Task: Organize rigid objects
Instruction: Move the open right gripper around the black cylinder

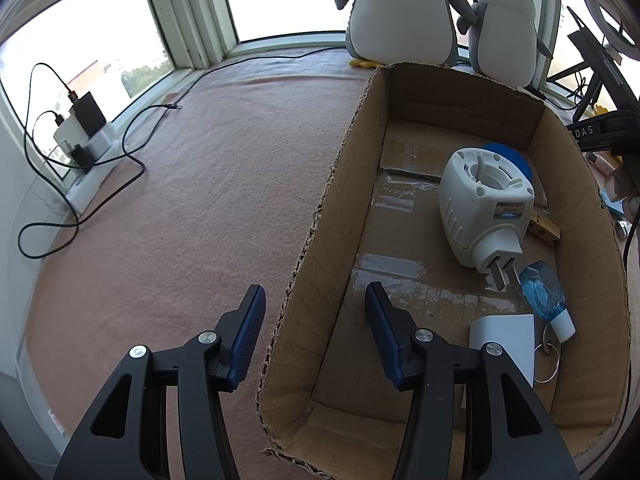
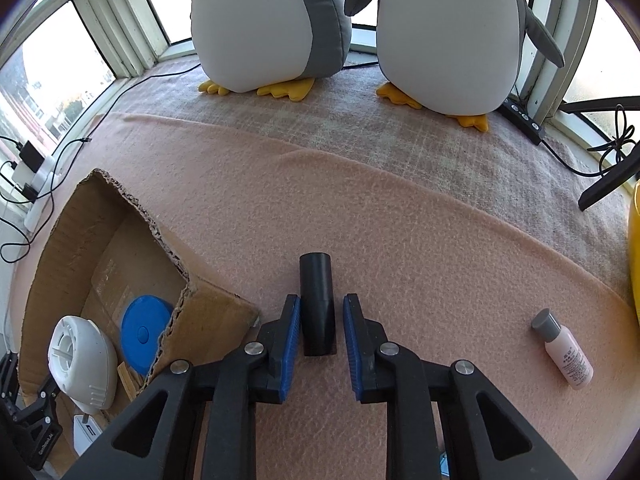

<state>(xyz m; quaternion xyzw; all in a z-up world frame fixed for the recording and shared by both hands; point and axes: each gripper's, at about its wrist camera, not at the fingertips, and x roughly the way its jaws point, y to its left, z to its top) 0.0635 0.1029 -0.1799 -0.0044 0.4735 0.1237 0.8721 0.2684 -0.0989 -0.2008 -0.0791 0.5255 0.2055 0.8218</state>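
Note:
A cardboard box (image 1: pixel 344 184) lies on the pink blanket and holds a white plug-in device (image 1: pixel 480 208), a blue disc (image 1: pixel 512 156), a blue keyring bottle (image 1: pixel 544 296), a white block (image 1: pixel 504 340) and a wooden clothespin (image 1: pixel 544 230). My left gripper (image 1: pixel 316 300) is open and empty, straddling the box's left wall. In the right wrist view a black tube (image 2: pixel 317 304) lies on the blanket between the blue pads of my right gripper (image 2: pixel 320 312), which is open; the pads stand just apart from it. A small pink bottle with a grey cap (image 2: pixel 564 350) lies at the right. The box (image 2: pixel 100 240) is at the left.
Two plush penguins (image 2: pixel 272 24) stand at the back by the window. A power strip with chargers and black cables (image 1: pixel 84 136) sits at the far left. A black stand (image 2: pixel 608 180) and a yellow object (image 2: pixel 634 248) are at the right edge.

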